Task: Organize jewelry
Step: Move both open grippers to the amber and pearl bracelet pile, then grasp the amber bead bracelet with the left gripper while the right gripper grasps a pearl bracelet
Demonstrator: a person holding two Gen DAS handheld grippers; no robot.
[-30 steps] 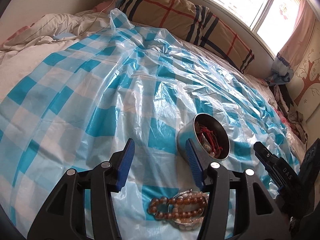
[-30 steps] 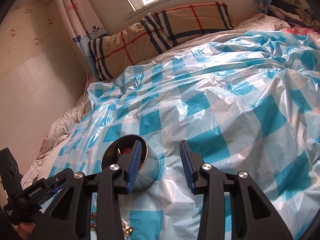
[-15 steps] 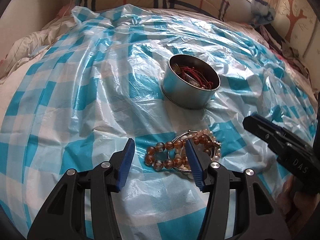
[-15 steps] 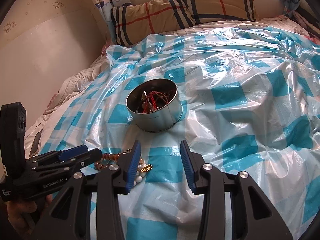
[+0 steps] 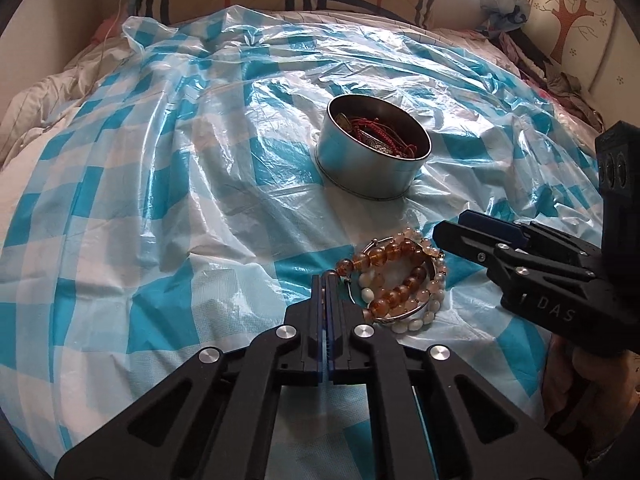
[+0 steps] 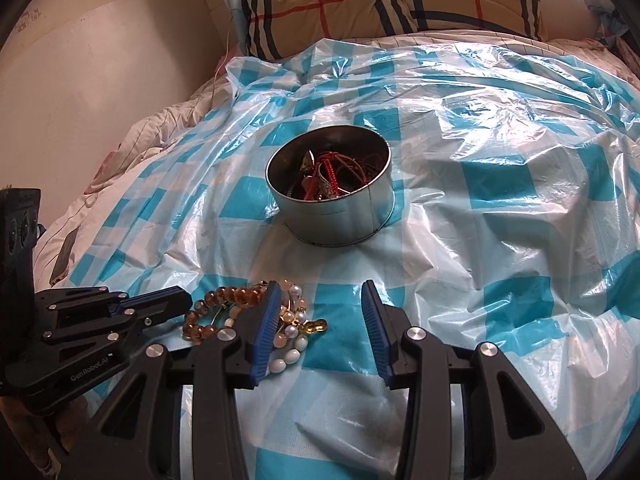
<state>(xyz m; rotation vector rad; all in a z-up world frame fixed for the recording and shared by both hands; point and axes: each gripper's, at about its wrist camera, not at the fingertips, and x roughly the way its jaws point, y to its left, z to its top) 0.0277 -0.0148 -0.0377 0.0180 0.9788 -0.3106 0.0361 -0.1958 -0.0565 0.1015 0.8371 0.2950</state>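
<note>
We are working over a bed covered by a crinkled plastic sheet (image 5: 168, 208) in blue and white checks, with a plaid pillow (image 6: 392, 4) lying at its far end. A round metal tin (image 5: 370, 168) is sitting on the sheet, and inside it we are seeing a tangle of red cord pieces (image 6: 328, 178) and some silvery items.

Just in front of the tin, a small heap of jewelry is lying on the plastic: an amber bead bracelet (image 5: 394, 276), a pale pearl-like bracelet (image 5: 430, 304) and a thin silver bangle (image 5: 404, 312), all overlapping one another. In the right wrist view a small gold-coloured charm (image 6: 314, 325) is showing at the edge of the heap.

Our left tool (image 5: 326, 280) is sitting with its fingers pressed fully together, its tip right at the left edge of the heap, beside the amber beads; we cannot tell whether anything thin is pinched between them. Our right tool (image 6: 318, 312) is spread wide, with its left finger over the pearl-like beads and its right finger over bare sheet. Both tools are hanging low, near the heap, on opposite sides of it.
</note>
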